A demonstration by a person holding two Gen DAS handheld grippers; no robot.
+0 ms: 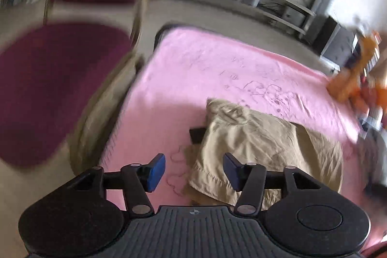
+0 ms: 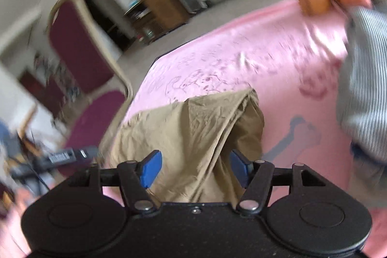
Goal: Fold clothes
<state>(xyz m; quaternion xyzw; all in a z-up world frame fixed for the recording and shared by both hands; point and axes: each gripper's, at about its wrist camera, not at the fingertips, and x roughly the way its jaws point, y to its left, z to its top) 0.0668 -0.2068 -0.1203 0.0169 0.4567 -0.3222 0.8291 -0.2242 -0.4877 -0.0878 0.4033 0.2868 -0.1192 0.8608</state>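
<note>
A khaki garment [image 1: 263, 149] lies folded on a pink cloth [image 1: 217, 64] that covers the table. My left gripper [image 1: 193, 172] is open above the garment's near left corner, with nothing between its blue pads [image 1: 154, 172]. In the right wrist view the khaki garment [image 2: 193, 134] lies in a raised, rumpled fold on the pink cloth [image 2: 278, 52]. My right gripper [image 2: 194, 171] is open just over its near edge, with cloth showing between the blue pads [image 2: 151, 169]. Both views are blurred.
A maroon chair [image 1: 48, 88] stands left of the table, also in the right wrist view [image 2: 82, 50]. An orange object [image 1: 350, 79] sits at the table's far right. A grey striped cloth [image 2: 362, 88] hangs at the right. Shelving [image 1: 278, 1] lines the far wall.
</note>
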